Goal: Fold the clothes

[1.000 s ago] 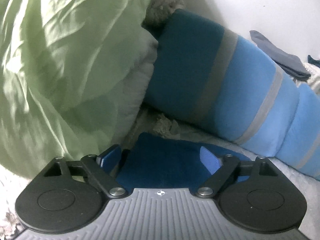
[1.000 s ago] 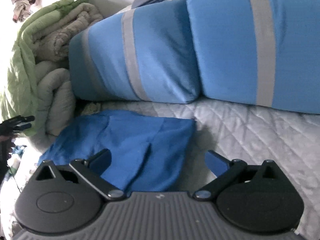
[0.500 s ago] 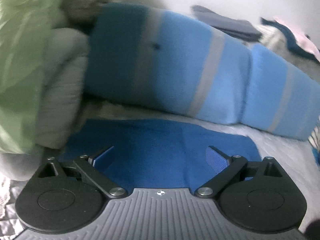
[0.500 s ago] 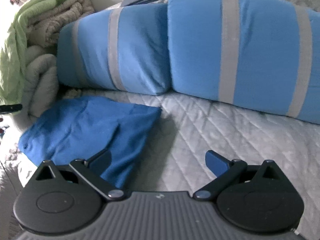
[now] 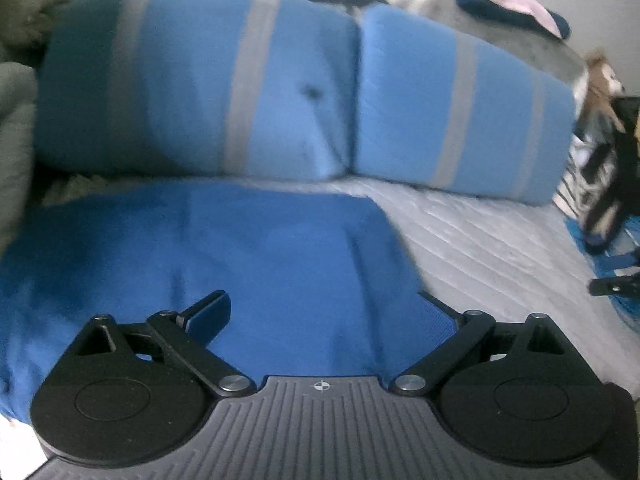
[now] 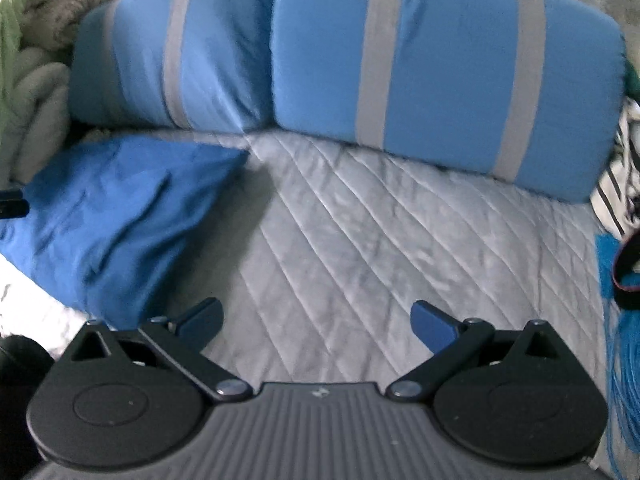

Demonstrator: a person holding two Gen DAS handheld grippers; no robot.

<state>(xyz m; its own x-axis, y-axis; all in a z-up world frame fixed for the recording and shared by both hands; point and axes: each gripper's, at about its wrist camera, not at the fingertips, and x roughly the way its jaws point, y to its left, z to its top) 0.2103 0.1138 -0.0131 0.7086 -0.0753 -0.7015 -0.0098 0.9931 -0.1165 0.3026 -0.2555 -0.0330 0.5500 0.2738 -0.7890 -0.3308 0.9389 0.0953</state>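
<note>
A folded blue garment (image 5: 240, 256) lies on the grey quilted bed, close to the striped pillows. My left gripper (image 5: 324, 312) is open and hovers over the garment's near edge, holding nothing. In the right wrist view the same garment (image 6: 120, 212) lies at the left. My right gripper (image 6: 316, 320) is open and empty over bare quilt (image 6: 380, 240), to the right of the garment.
Two blue pillows with grey stripes (image 6: 440, 64) lean along the back. Rolled blankets (image 6: 36, 80) stand at the left. A striped black-and-white cloth (image 6: 620, 184) and blue cord (image 6: 624, 360) lie at the right edge. More clothes (image 5: 500, 0) sit behind the pillows.
My left gripper swung right, away from the green blanket, and now faces the pillows over the garment. My right gripper moved right, off the garment and over the quilt.
</note>
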